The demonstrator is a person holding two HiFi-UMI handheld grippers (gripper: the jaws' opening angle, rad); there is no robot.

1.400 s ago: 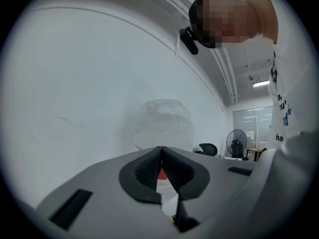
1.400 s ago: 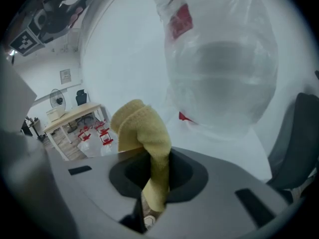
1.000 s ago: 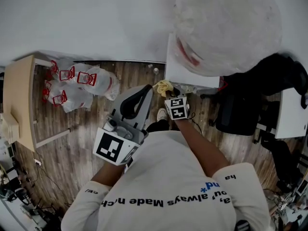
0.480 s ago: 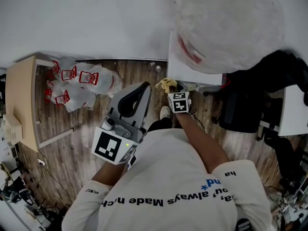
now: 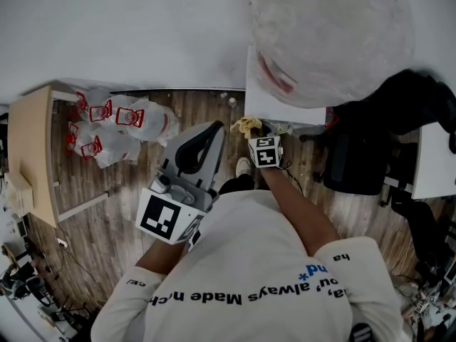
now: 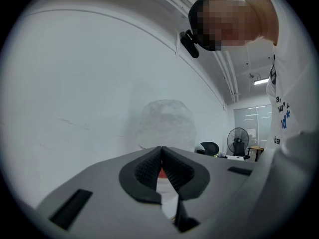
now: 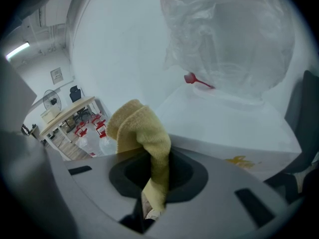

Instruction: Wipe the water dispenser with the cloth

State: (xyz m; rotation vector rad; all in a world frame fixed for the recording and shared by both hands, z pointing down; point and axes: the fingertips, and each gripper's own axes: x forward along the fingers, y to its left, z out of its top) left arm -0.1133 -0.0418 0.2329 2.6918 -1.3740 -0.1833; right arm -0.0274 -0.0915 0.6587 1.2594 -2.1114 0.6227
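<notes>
"Since the water dispenser (image 5: 269,109) stands right against the wall (image 5: 128,34), where is there room?"
"On the wood floor (image 5: 107,219) to its left. A black chair (image 5: 356,166) crowds its right side."
"What's hard to see?"
"The big bottle (image 5: 328,34) hides most of its top."
"And the cloth (image 7: 142,128)?"
"The right gripper (image 7: 157,171) pinches it, just beside the dispenser's edge. The left gripper (image 6: 161,156) is closed on nothing."

The cloth (image 7: 142,133) sits in right claw (image 5: 256,130), beside dispenser (image 7: 224,121).
</notes>
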